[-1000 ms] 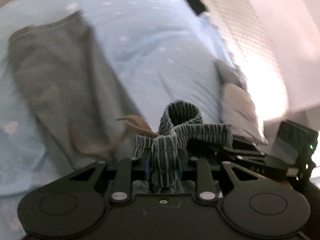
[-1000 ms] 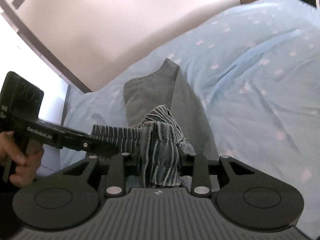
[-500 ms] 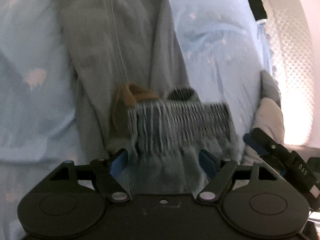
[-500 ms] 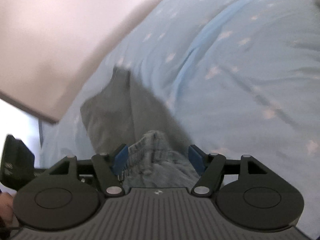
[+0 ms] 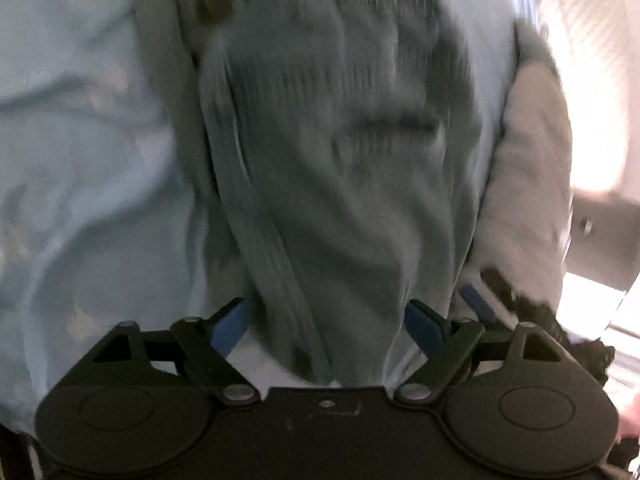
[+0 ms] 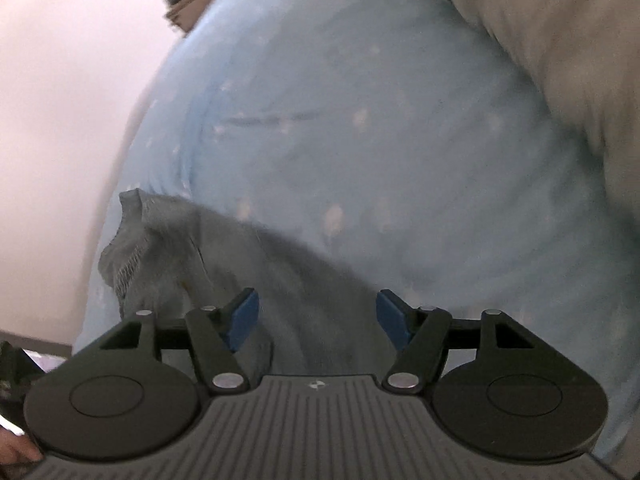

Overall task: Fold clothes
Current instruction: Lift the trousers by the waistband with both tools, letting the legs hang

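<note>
Left wrist view: the left gripper (image 5: 326,326), black with two blue pads (image 5: 228,330), points down at a blurred grey-blue striped garment (image 5: 328,152) lying on the light blue bedsheet with pale star marks (image 5: 80,160). The jaws are opening; cloth lies between the pads, but neither pad presses on it. A plain grey garment (image 5: 160,64) shows under and left of the striped one, and a small brown patch (image 5: 216,4) sits at the striped garment's top left corner. A pale grey padded piece (image 5: 528,168) lies along the sheet's right edge, with a bright quilted white surface (image 5: 580,40) beyond it. A second black tool (image 5: 532,308), blurred, enters at lower right.

Right wrist view: the right gripper (image 6: 316,322), black with a ribbed grey body and two blue pads (image 6: 394,320), stands with its jaws apart. A grey-blue cloth with a stitched hem (image 6: 168,256) lies below and between the pads, clamped by neither. Open blue sheet (image 6: 360,120) fills the middle; a pale wall (image 6: 68,80) bounds it on the left, and a broad grey fabric (image 6: 560,40) crosses the upper right. A fingertip (image 6: 16,450) shows at the lower left corner.

No writing is legible in either view; motion blur hides fine detail.
</note>
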`<state>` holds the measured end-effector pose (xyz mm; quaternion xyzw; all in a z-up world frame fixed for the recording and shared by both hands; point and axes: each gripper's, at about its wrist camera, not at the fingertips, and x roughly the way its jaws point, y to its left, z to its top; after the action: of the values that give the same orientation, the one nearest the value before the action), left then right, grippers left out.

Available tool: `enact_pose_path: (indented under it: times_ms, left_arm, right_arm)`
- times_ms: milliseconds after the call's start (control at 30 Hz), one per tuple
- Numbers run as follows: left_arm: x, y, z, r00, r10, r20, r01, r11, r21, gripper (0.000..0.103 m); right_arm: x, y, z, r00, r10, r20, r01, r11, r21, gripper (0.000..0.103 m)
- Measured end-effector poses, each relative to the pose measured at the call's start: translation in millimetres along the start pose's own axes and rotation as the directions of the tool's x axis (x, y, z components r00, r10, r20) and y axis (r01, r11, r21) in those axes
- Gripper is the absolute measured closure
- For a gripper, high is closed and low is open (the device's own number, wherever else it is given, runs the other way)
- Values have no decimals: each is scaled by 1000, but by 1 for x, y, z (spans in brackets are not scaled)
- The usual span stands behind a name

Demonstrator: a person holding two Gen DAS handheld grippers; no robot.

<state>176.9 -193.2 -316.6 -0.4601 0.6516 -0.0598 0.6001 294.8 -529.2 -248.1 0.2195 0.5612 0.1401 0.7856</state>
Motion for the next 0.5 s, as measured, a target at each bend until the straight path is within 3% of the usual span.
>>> enact_pose_path:
  times_ms: [133,200,233,267,300,333,367,433,500]
  left_arm:
    - [30,-10,-10,998,8,-57,-8,1000,4,19]
    - [42,-15,-12,998,16,-56,-17,1000,-2,19]
    - [47,-17,-12,998,7,-57,-8,1000,-11,21]
    - [51,-20,-13,999,-5,-52,5,1000,-12,29]
    - [52,-24,-14,999,-5,-40,5,1000,9,38]
    - [53,-29,-15,1000,5,-24,-4,999,42,64]
    - [52,-32,-16,1000,8,-9,-7,998,68,88]
    - [49,-36,-17,1000,-3,15,2,995,96,98]
    - [39,-36,-20,999,-17,28,15,996,86,99]
  right_arm:
    - [21,4,-26,1000,6,-12,-5,999,50,39]
    - [36,9,-30,999,-22,-38,24,999,46,53]
    - [40,10,-31,999,-35,-41,36,998,46,65]
    - [42,11,-33,999,-36,-35,38,998,50,81]
    - [41,14,-33,999,-31,-29,32,999,37,86]
    - [40,18,-34,999,-24,-24,24,1000,17,97]
    - [37,21,-33,1000,-25,-16,25,1000,-4,98]
    - [32,25,-31,999,-34,4,35,998,-45,100]
    - [23,21,-24,998,-37,49,38,999,-35,101]
